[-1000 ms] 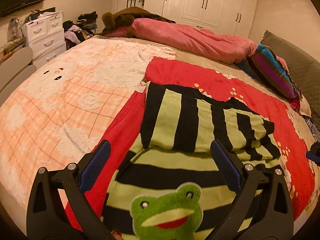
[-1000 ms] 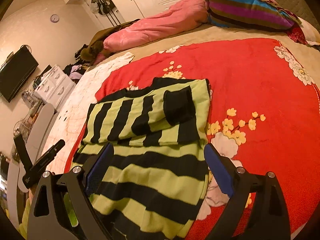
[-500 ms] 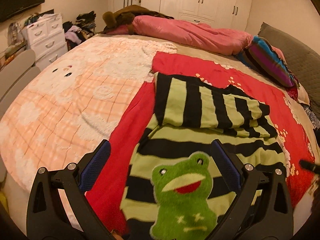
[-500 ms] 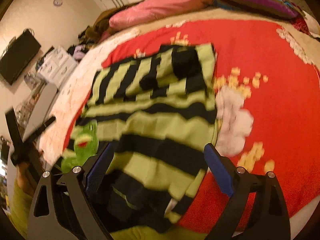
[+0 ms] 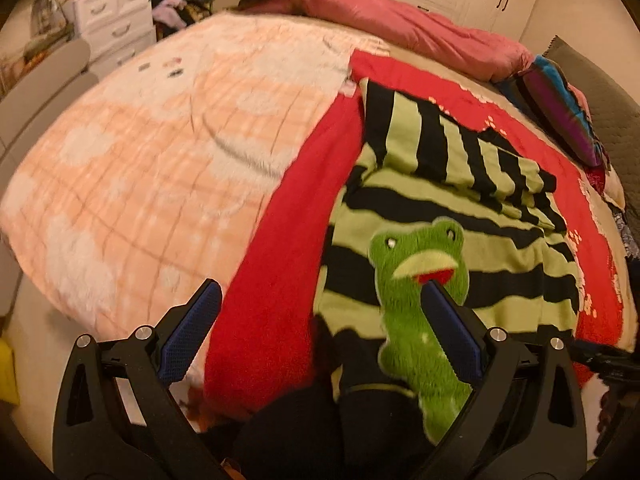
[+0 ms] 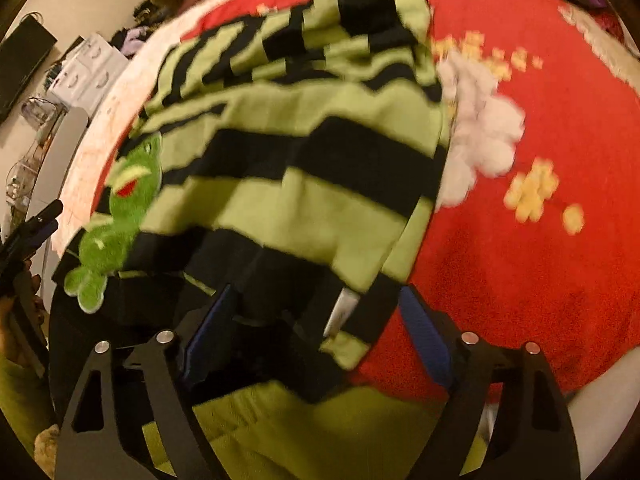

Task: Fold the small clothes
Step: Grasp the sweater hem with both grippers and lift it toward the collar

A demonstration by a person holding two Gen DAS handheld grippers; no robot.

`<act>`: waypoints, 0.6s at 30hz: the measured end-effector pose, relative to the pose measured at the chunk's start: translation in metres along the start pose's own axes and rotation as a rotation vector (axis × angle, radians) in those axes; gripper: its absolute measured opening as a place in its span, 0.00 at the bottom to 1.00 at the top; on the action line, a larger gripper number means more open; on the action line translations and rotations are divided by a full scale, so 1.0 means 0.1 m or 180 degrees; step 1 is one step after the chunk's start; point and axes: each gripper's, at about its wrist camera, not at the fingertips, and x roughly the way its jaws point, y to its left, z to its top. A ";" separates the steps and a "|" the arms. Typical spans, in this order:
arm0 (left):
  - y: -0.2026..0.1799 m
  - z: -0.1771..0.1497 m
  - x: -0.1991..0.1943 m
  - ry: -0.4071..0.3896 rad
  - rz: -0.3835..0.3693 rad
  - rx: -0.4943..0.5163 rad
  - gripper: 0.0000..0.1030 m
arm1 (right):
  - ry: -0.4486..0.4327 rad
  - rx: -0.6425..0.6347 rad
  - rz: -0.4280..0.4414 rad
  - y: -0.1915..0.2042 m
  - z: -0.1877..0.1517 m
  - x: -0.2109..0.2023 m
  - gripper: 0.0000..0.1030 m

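Note:
A small green-and-black striped sweater (image 5: 448, 216) with a plush green frog (image 5: 420, 280) on its front lies on a red blanket (image 5: 280, 248), its sleeves folded across the top. It also shows in the right wrist view (image 6: 304, 148), where the frog (image 6: 120, 208) sits at the left. My left gripper (image 5: 320, 332) is open and empty at the sweater's near left hem. My right gripper (image 6: 316, 336) is open over the near right hem, with the dark hem between its fingers but not clamped. The hem's lowest edge hangs off the bed.
The bed carries a peach checked blanket (image 5: 152, 160) on the left, a pink duvet (image 5: 400, 28) and striped pillows (image 5: 560, 108) at the far side. A white drawer unit (image 5: 116, 24) stands left of the bed. The bed edge lies right under both grippers.
Both grippers have drawn back toward the near bed edge. The frog and the sweater's hem now show in full. The right wrist view is blurred from motion.

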 end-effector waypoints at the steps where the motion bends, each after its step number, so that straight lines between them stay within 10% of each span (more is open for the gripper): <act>1: 0.00 -0.03 0.02 0.0051 -0.0041 -0.0022 0.91 | 0.0077 0.0028 0.0014 -0.01 -0.03 0.06 0.77; 6: -0.09 -0.13 0.13 0.0225 -0.0139 0.0049 0.91 | 0.0127 -0.0078 0.0012 0.04 -0.07 0.20 0.61; 11: -0.17 -0.14 0.15 0.0252 -0.0112 0.0159 0.91 | -0.0041 -0.0307 0.0217 -0.01 -0.09 0.00 0.16; 18: -0.18 -0.16 0.23 0.0450 -0.0154 0.0198 0.91 | -0.0044 -0.0194 0.0174 -0.43 -0.32 -0.36 0.06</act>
